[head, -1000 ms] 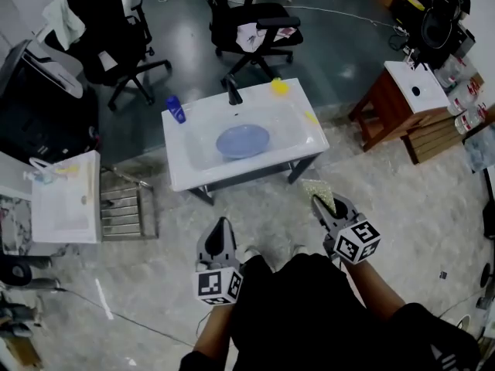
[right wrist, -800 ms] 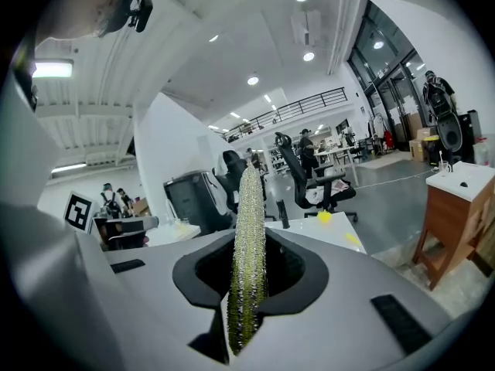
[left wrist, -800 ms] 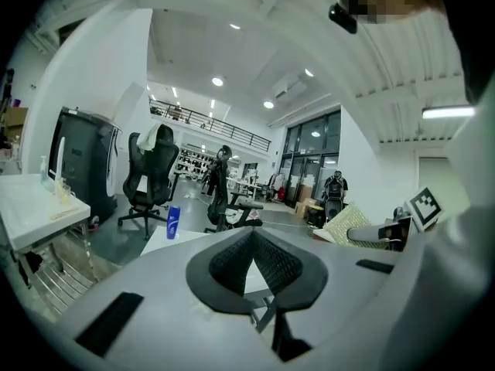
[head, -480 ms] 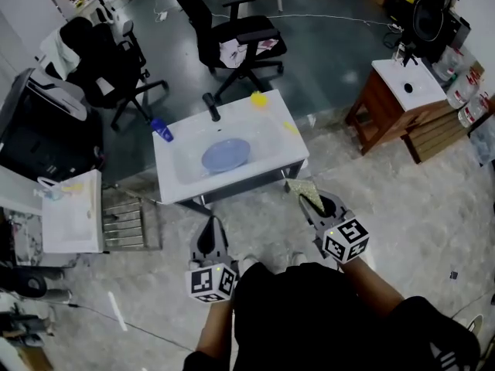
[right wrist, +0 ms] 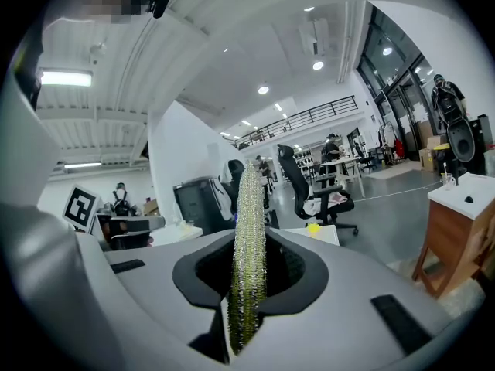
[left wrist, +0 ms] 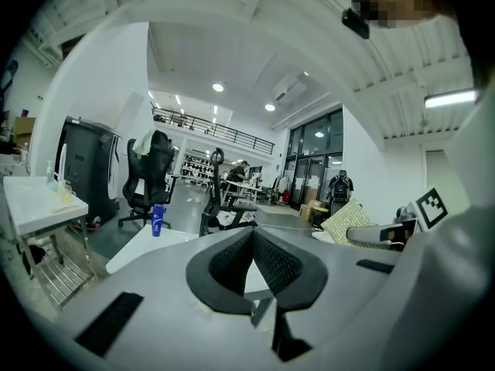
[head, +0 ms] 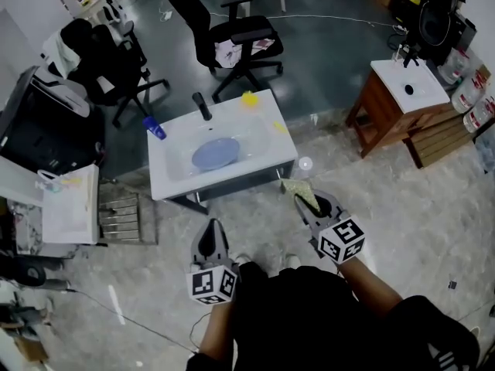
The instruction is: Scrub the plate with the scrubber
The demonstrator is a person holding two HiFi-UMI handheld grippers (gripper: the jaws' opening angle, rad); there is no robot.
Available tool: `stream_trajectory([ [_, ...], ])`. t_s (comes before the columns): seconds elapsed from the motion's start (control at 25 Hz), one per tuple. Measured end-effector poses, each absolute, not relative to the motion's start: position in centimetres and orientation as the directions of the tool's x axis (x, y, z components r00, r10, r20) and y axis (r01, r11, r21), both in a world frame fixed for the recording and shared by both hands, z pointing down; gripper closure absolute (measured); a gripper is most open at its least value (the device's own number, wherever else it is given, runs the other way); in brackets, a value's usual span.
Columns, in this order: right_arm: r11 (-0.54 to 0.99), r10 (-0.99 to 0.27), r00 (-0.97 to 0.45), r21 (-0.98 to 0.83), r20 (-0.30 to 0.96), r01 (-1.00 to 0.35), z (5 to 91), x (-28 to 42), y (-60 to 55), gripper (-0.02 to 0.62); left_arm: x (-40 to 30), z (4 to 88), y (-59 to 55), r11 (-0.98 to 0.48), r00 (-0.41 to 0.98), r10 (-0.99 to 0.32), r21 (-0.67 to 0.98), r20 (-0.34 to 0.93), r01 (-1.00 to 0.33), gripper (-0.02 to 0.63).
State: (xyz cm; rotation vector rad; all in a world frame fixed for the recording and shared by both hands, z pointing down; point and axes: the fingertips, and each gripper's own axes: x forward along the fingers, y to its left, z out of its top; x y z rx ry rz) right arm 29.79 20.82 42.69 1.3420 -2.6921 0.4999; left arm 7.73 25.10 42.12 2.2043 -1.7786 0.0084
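Head view: both grippers low in frame, the person's dark sleeves behind them.
Left gripper (head: pixel 210 226): jaws pressed together, nothing between them.
Right gripper (head: pixel 308 201): clamped on scrubber (head: pixel 298 187), which sticks out past its tips.
Plate (head: pixel 216 153): blue, lying in the basin of the white worktop (head: pixel 166 180); ahead of both grippers, well apart, up-left of the scrubber.
Blue bottle (head: pixel 154 127): far left corner of worktop, ahead-left of left gripper.
Change over last second: worktop now nearer both grippers; scrubber tip just short of its near right corner; both grips unchanged.
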Motion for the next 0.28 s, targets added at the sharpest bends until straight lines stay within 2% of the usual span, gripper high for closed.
stream_trajectory([
  [0.28,0.558,-0.755,-0.62,-0.284,0.216,-0.779,42.5,31.1,21.6,0.54,9.3,43.7,26.9,-0.141,0.204,-0.944,0.241,0.26,-0.96,0.603],
])
